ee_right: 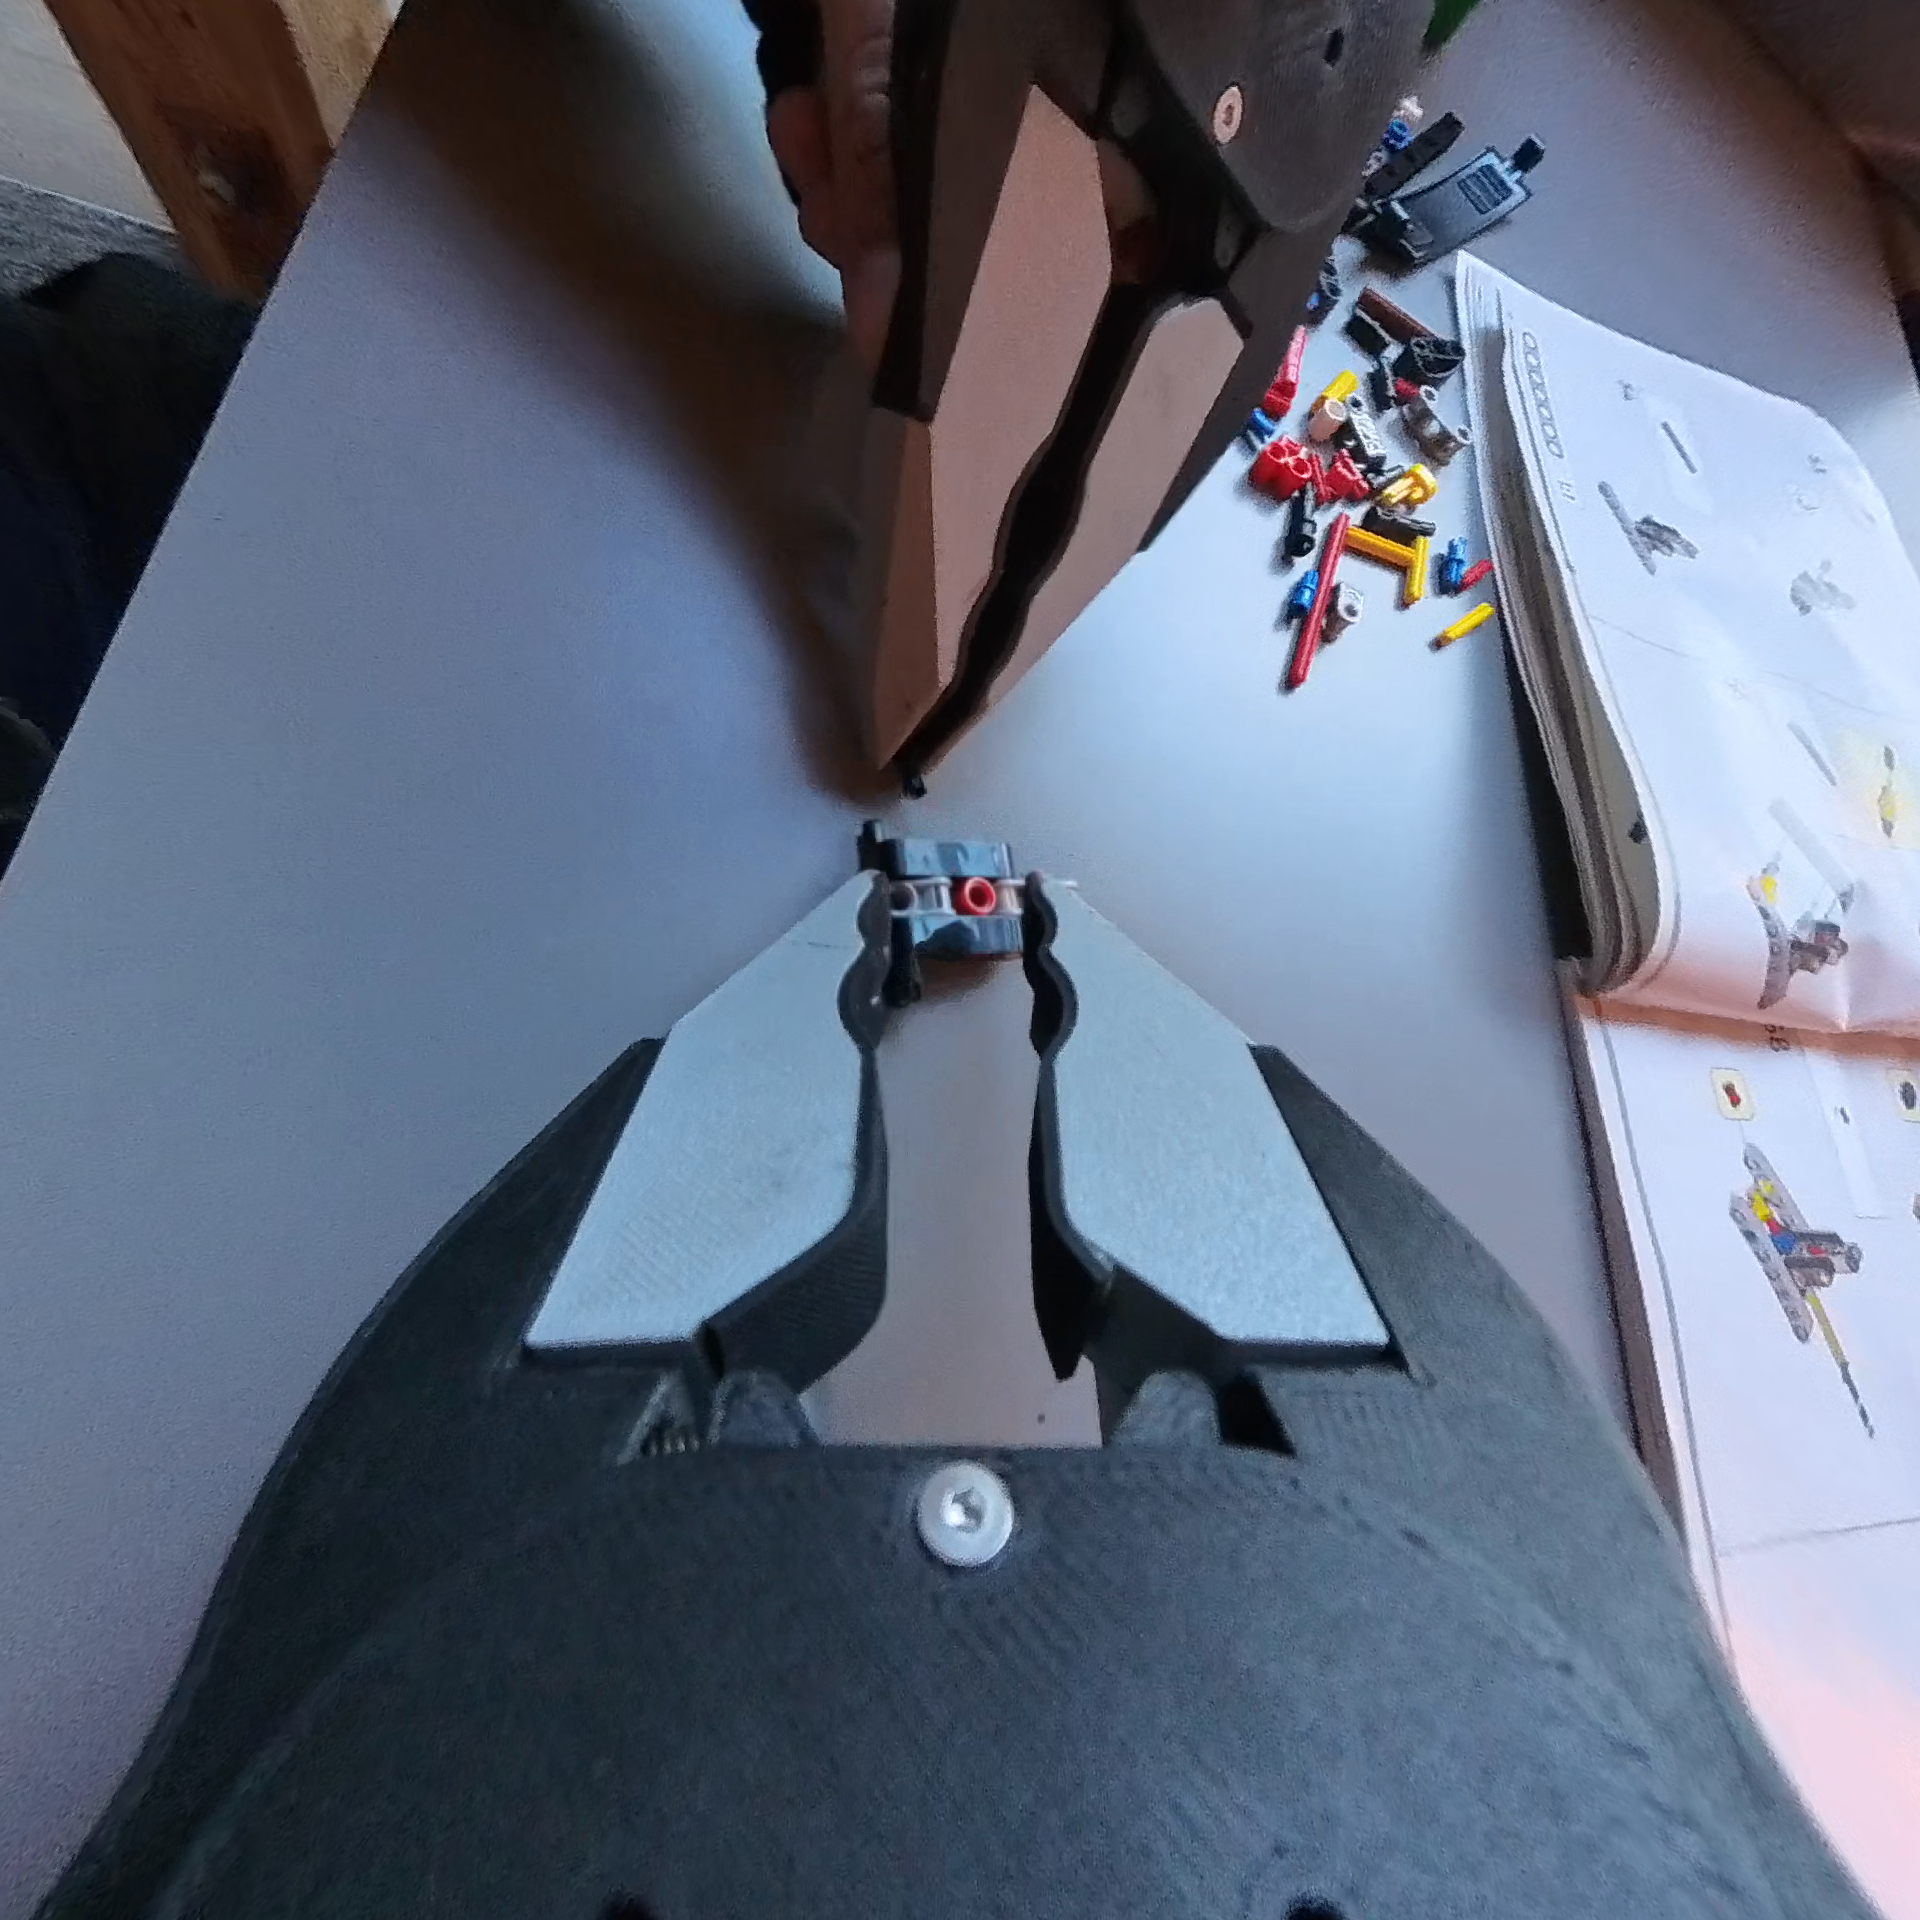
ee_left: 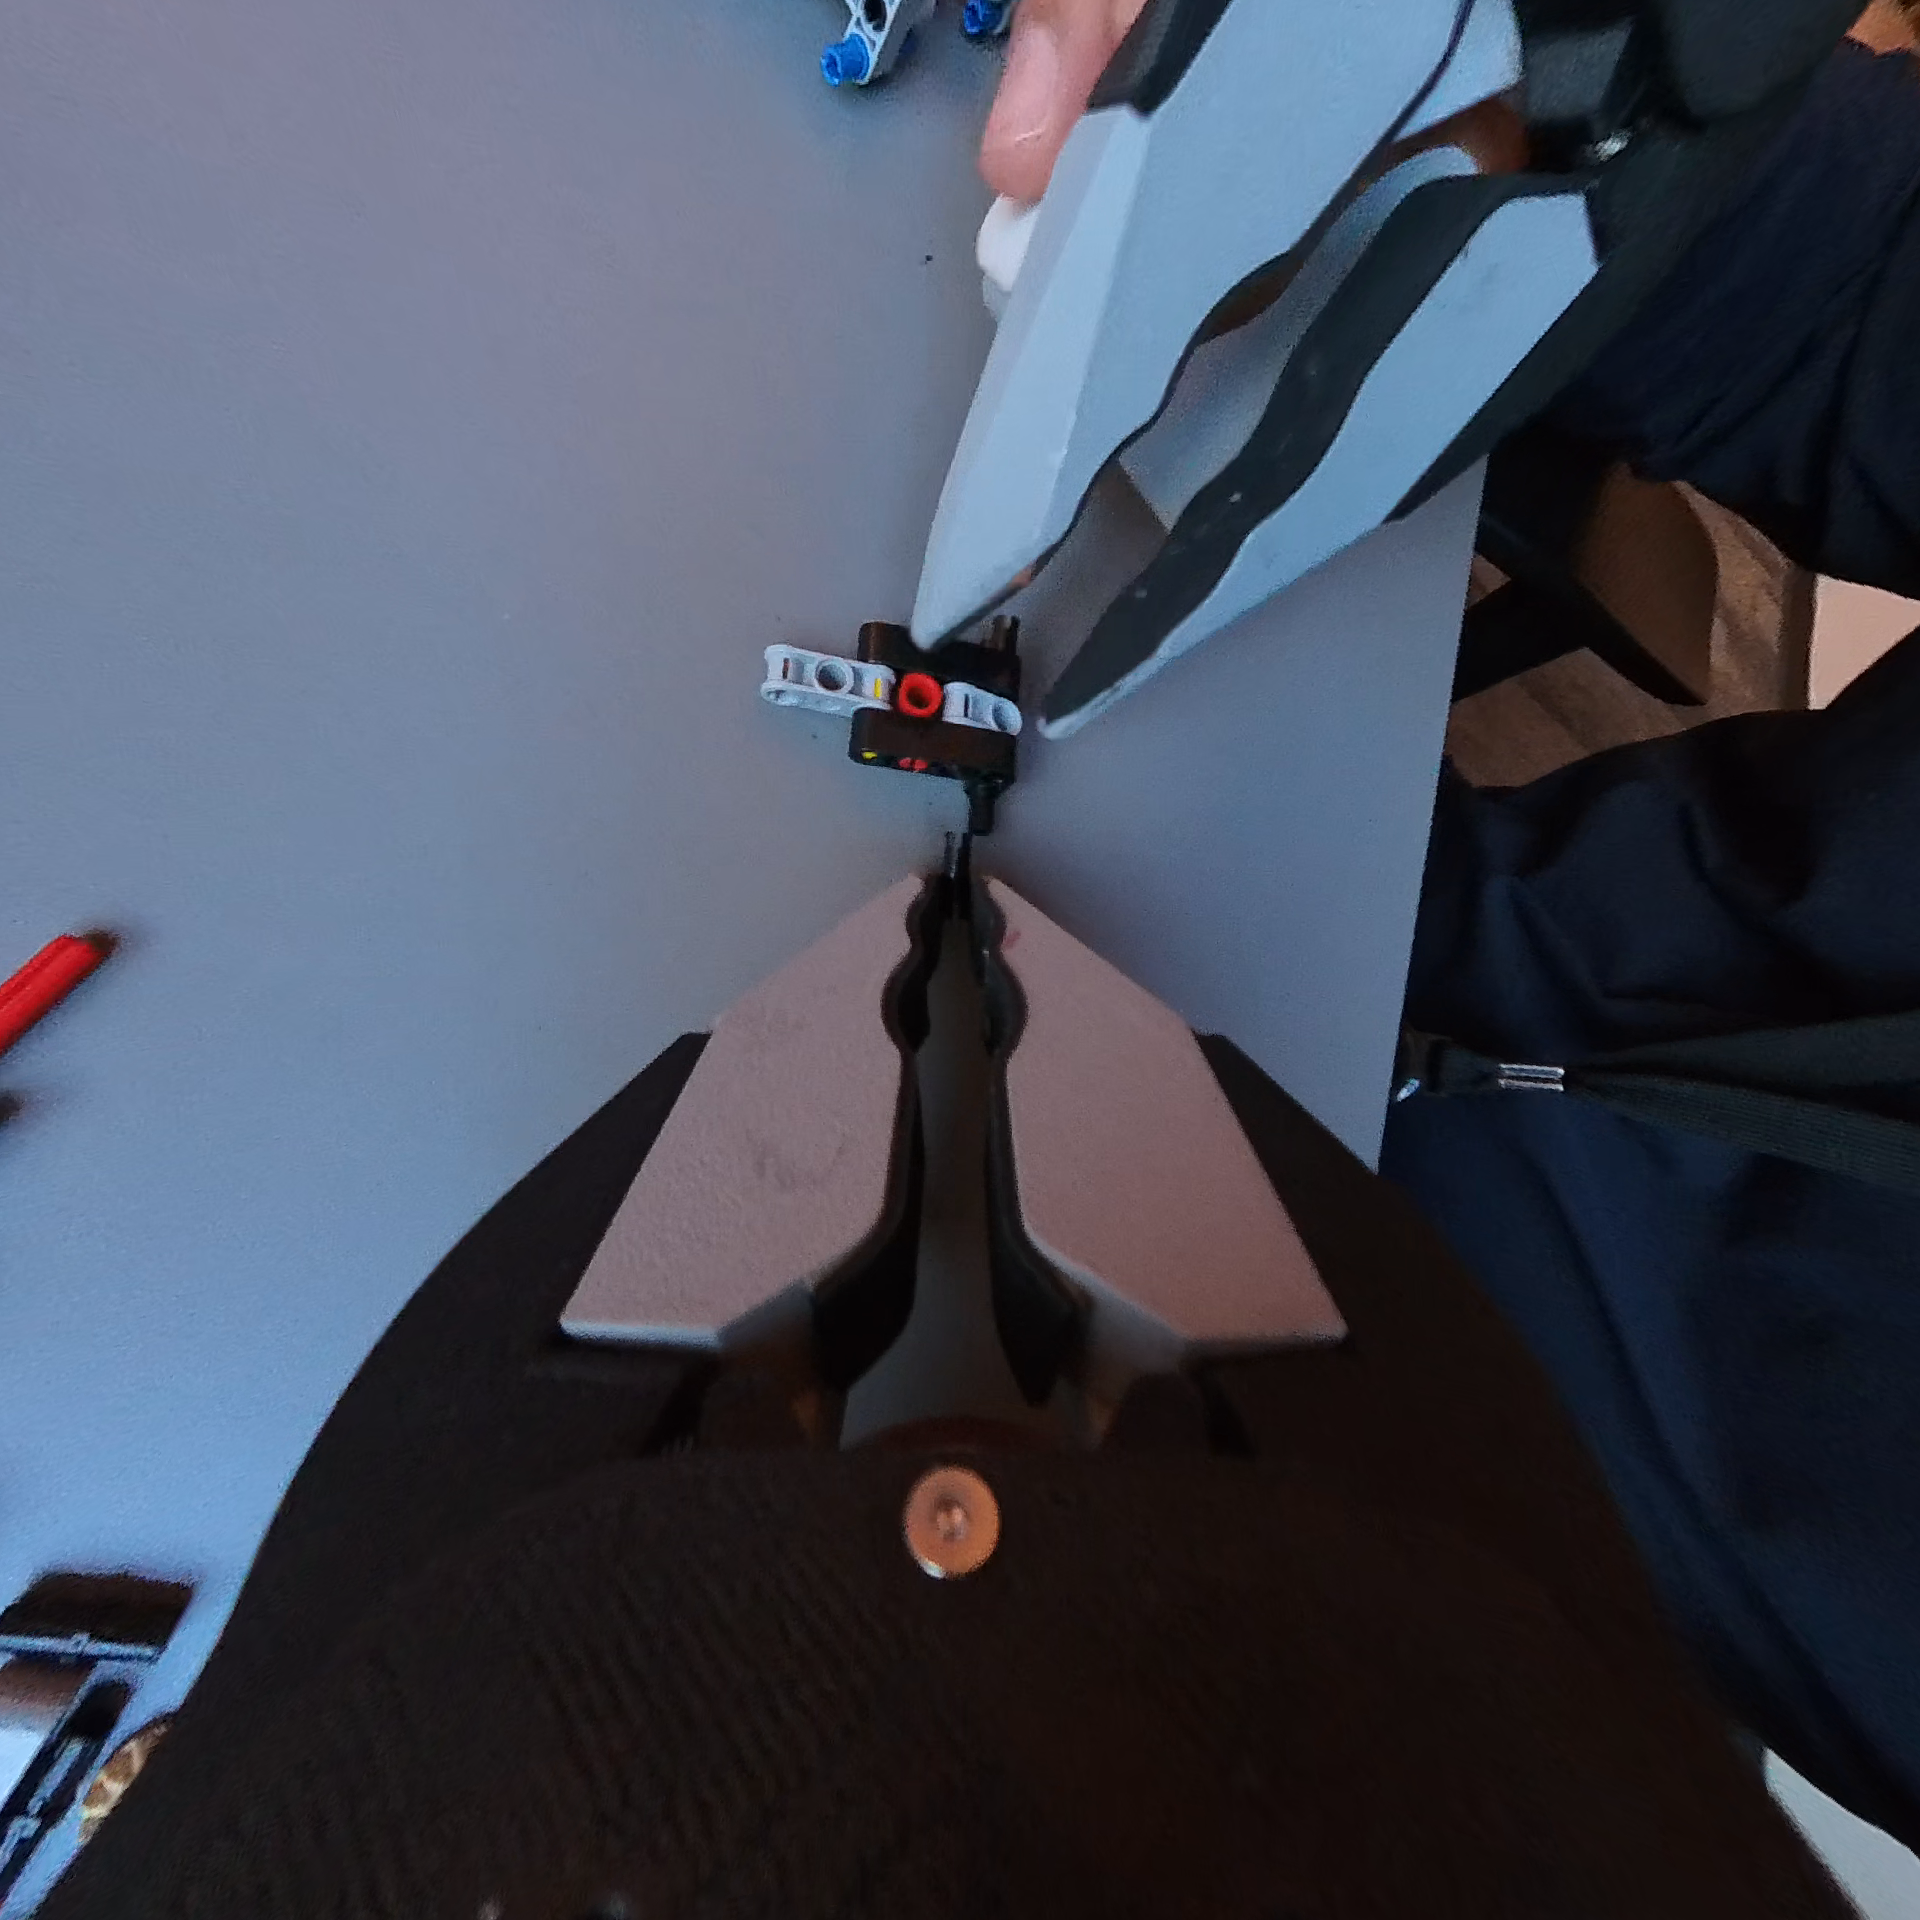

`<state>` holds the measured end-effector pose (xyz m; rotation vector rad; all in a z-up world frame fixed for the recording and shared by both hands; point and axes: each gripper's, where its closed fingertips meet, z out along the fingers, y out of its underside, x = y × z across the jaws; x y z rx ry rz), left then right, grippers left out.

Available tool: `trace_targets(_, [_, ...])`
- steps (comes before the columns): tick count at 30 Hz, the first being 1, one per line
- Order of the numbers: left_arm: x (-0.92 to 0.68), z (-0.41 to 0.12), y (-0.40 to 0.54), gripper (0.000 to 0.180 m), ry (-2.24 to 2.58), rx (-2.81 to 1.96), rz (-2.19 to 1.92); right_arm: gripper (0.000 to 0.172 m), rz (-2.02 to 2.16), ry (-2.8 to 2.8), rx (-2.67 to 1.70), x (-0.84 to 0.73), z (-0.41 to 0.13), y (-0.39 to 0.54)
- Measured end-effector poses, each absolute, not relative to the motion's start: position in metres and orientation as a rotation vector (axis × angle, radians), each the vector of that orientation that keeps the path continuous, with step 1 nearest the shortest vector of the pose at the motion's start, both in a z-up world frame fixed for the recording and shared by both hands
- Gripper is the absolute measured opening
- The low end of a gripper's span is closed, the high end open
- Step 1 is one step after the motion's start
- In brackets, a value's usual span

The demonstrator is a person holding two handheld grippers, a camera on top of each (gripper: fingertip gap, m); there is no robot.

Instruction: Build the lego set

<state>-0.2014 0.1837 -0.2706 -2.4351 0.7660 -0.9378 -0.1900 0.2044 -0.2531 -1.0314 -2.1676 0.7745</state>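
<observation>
The left gripper (ee_left: 951, 883), the one with pinkish fingers, is squeezed tight on a small black plastic pin (ee_left: 958, 847); the pin's tip pokes out past the fingertips; it points at a small toy block build made of black plastic (ee_left: 914, 732) and sits just beside a black peg on that build's near corner.

The build lies on the flat grey table (ee_left: 416, 520); a light grey plastic bar with holes (ee_left: 821, 681) runs across its top, with a round red plastic ring (ee_left: 916, 694) in the middle.

The right gripper (ee_right: 961, 899), the one with grey fingers, has its two fingers set apart with the build between them; one fingertip (ee_left: 930, 623) touches the far top edge of the black part; the other fingertip sits just beside the end of the grey bar; I cannot tell if the pads are pressing on it.

A hand's thumb (ee_left: 1029, 114) and a dark blue sleeve (ee_left: 1714, 935) show by the right gripper.

Farther off on the table is a pile of little red, yellow, blue and black plastic pieces (ee_right: 1351, 488); next to the pile lies an open paper booklet with drawings (ee_right: 1714, 727); a thin red stick (ee_left: 47, 987) lies at the table's left side.
</observation>
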Motion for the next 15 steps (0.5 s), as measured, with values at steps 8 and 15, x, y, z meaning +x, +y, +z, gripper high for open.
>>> trace_targets(8, [-0.196, -0.271, 0.181, 0.002, 0.808, -2.437, -0.908, 0.016, 0.793, -2.199, -0.966, -0.193, -0.256, 0.19])
trace_targets(15, [-0.187, -0.26, 0.173, 0.002, 0.922, -2.38, -0.904, 0.004, 0.68, -2.203, -0.804, -0.194, -0.252, 0.176])
